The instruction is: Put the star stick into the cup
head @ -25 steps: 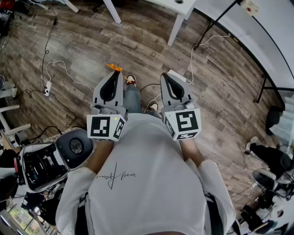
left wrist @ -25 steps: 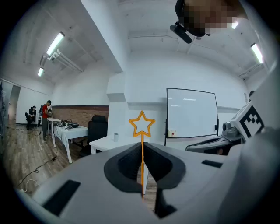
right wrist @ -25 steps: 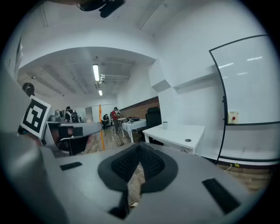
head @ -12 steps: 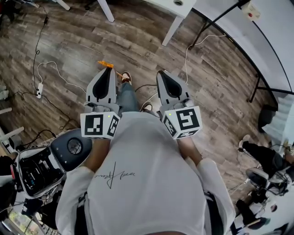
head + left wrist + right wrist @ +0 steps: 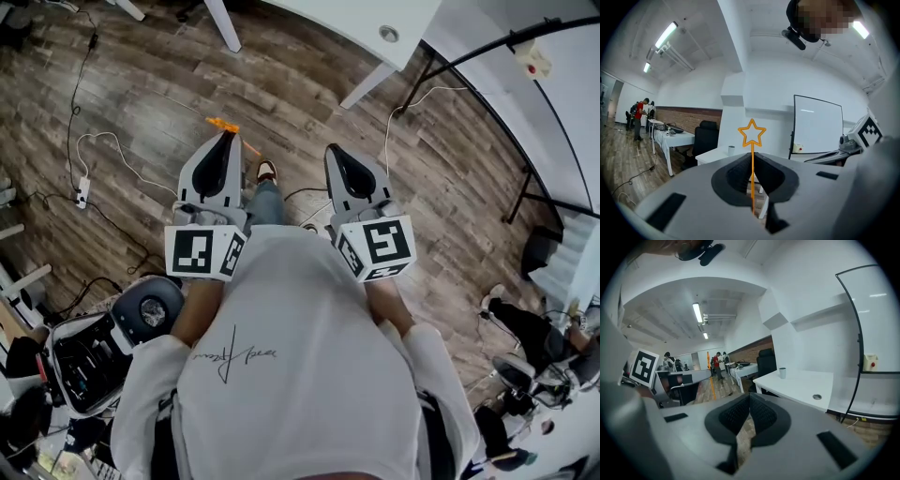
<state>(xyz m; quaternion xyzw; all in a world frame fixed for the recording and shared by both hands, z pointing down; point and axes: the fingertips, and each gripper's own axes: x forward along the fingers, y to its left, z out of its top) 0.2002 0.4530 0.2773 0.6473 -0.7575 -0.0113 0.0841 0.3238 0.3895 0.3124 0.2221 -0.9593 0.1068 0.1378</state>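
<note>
Held star stick (image 5: 752,132) clamped upright in left tool (image 5: 751,161); right tool (image 5: 749,397) closed, empty. Advanced toward tabletop (image 5: 801,380) over last second; cup (image 5: 731,150) far ahead there, stick not yet inserted.

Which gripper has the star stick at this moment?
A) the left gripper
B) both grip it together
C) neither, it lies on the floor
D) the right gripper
A: in the left gripper view, the orange star stick stands up from between the jaws of the left gripper, which are shut on it. The jaws of the right gripper are together with nothing between them.
</note>
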